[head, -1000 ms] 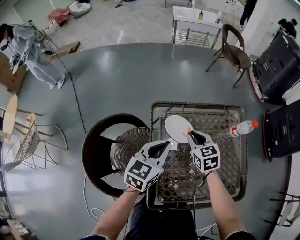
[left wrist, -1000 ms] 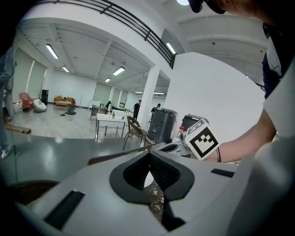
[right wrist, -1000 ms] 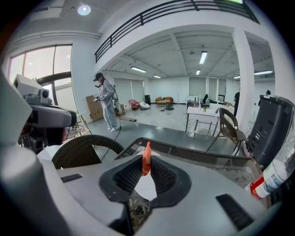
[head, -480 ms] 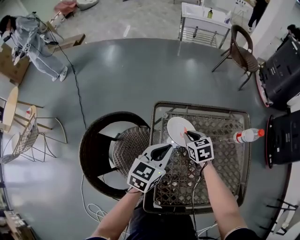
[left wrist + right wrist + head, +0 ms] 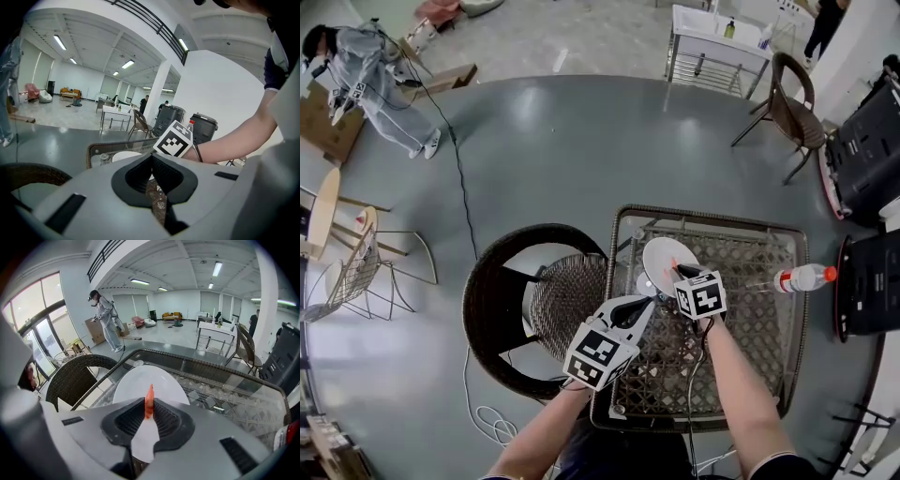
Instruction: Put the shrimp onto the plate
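A thin orange shrimp (image 5: 149, 401) stands upright between the pads of my right gripper (image 5: 149, 414), which is shut on it. Its tip pokes out over the near edge of the round white plate (image 5: 140, 383). In the head view the right gripper (image 5: 679, 274) sits at the plate's (image 5: 661, 255) near right rim, on the glass-topped wicker table (image 5: 712, 217). My left gripper (image 5: 645, 302) hovers just left of and nearer than the plate. In the left gripper view its jaws (image 5: 152, 159) meet at the tips with nothing between them.
A water bottle with a red cap (image 5: 802, 278) lies on the table's right side. A round dark wicker chair (image 5: 502, 300) stands against the table's left edge. Black bins (image 5: 862, 141) are at the far right. A person (image 5: 366, 75) stands far off at the upper left.
The right gripper has crept a little further over the plate's near rim with the shrimp still in it. The left gripper has stayed beside it.
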Demonstrator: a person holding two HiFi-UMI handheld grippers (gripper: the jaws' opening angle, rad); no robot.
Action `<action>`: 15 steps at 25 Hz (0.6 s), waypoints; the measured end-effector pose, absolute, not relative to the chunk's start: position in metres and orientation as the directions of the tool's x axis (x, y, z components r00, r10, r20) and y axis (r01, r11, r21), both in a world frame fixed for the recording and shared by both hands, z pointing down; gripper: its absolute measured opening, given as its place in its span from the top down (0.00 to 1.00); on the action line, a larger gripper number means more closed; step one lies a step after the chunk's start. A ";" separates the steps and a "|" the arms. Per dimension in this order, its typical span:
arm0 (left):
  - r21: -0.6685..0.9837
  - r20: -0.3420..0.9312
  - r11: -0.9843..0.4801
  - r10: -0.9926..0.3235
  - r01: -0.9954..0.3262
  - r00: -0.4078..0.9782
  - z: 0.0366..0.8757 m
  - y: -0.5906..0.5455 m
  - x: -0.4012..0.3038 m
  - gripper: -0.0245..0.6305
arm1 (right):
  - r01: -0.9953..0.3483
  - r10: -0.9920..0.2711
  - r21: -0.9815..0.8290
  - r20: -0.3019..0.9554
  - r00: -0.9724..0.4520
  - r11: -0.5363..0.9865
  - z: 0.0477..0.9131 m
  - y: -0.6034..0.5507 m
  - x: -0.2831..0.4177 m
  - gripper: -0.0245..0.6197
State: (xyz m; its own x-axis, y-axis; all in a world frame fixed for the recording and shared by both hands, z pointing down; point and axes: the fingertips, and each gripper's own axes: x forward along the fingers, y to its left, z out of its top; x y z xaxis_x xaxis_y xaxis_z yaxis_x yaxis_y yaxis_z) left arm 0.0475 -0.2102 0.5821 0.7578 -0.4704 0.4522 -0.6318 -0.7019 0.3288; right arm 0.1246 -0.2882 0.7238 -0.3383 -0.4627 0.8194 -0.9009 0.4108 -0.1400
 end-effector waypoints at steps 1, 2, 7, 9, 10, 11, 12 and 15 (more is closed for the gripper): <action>0.330 0.453 -0.701 -0.469 -0.632 0.758 0.582 -0.210 0.046 0.95 | -0.904 -0.462 -0.141 0.821 -0.335 0.404 0.724 -0.290 0.124 0.87; 0.331 0.455 -0.700 -0.469 -0.632 0.757 0.582 -0.209 0.044 0.95 | -0.906 -0.460 -0.141 0.824 -0.331 0.400 0.723 -0.291 0.123 0.87; 0.335 0.460 -0.695 -0.469 -0.637 0.754 0.580 -0.208 0.038 0.95 | -0.911 -0.436 -0.132 0.845 -0.310 0.392 0.725 -0.298 0.123 0.87; 0.336 0.460 -0.694 -0.469 -0.637 0.754 0.580 -0.209 0.036 0.95 | -0.913 -0.424 -0.134 0.853 -0.304 0.386 0.727 -0.301 0.122 0.87; 0.336 0.459 -0.694 -0.469 -0.637 0.754 0.580 -0.209 0.035 0.95 | -0.913 -0.418 -0.134 0.857 -0.302 0.385 0.727 -0.302 0.121 0.87; 0.337 0.458 -0.694 -0.469 -0.636 0.755 0.579 -0.209 0.033 0.95 | -0.913 -0.412 -0.133 0.860 -0.299 0.385 0.727 -0.303 0.120 0.87; 0.337 0.457 -0.694 -0.470 -0.636 0.755 0.579 -0.209 0.032 0.95 | -0.914 -0.405 -0.133 0.865 -0.296 0.383 0.728 -0.303 0.120 0.87; 0.336 0.453 -0.696 -0.472 -0.635 0.757 0.577 -0.208 0.028 0.95 | -0.923 -0.390 -0.139 0.876 -0.284 0.359 0.729 -0.302 0.119 0.87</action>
